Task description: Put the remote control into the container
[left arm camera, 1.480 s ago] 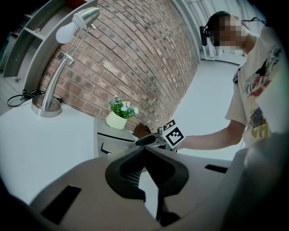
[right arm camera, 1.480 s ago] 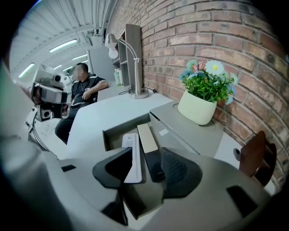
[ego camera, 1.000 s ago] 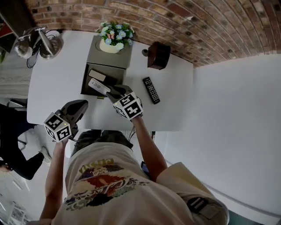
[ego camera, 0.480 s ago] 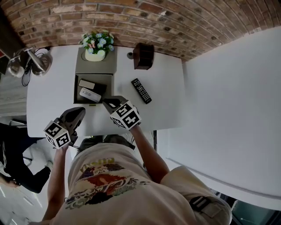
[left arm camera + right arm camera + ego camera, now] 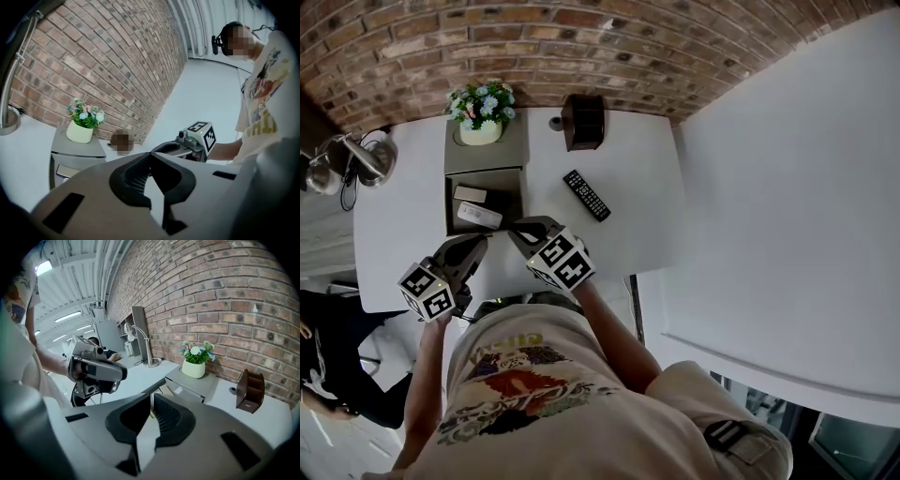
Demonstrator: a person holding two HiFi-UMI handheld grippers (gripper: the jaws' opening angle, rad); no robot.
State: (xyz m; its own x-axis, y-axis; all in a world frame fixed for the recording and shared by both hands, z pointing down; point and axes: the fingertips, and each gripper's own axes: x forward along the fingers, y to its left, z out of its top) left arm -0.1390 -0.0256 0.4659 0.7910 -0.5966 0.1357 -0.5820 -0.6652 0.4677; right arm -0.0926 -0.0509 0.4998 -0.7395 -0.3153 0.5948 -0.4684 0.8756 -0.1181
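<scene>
While the brick wall (image 5: 581, 47) arcs across the top of the head view, the white surface (image 5: 628, 216) spreads below it at centre left. The person, in a printed shirt, fills the bottom of that view and holds both tools over the near edge of the surface. The grey container (image 5: 492, 155) stands at the upper left of the surface, with its open compartment facing the person. The left gripper (image 5: 478, 242) sits at lower left of the container with its jaws together and nothing between them. The right gripper (image 5: 517, 228), just right of the compartment, has just been closing its jaws, which now meet on nothing. A metal lamp (image 5: 366, 159) stands at the far left edge. A brown holder (image 5: 584, 122) stands by the wall, right of the flower pot (image 5: 480, 131) on the container's top. The black remote control (image 5: 586, 195) lies bare on the surface, right of the container. The white remote control (image 5: 479, 216) lies inside the compartment, beside a small white box (image 5: 470, 194).
</scene>
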